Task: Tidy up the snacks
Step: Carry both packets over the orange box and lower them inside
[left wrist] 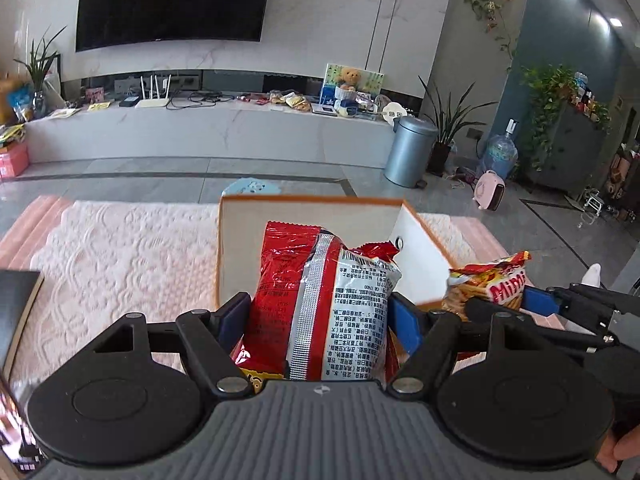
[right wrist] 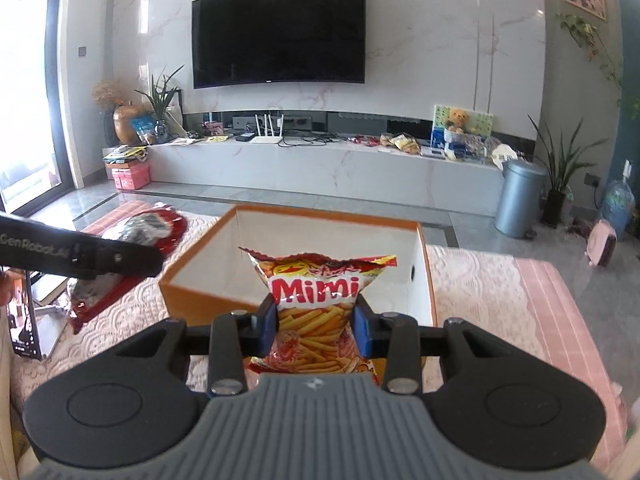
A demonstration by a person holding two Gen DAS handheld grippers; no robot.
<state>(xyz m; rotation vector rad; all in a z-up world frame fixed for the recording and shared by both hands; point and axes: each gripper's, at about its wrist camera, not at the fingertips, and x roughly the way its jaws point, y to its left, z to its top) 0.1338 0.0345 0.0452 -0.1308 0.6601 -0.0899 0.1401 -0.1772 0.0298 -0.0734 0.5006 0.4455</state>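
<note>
Red snack bag [left wrist: 320, 300] is clamped between the left gripper [left wrist: 320, 312] fingers, jaws wide, pads pressing both sides of the bag, its printed back facing the camera. Mimi fries bag [right wrist: 316, 300] is pinched mid-body by the right gripper [right wrist: 316, 316], jaws narrow, bag waist crumpled. Open orange box [right wrist: 424, 264] sits just beyond both sets of fingertips, on the pink tablecloth [right wrist: 500, 292].
</note>
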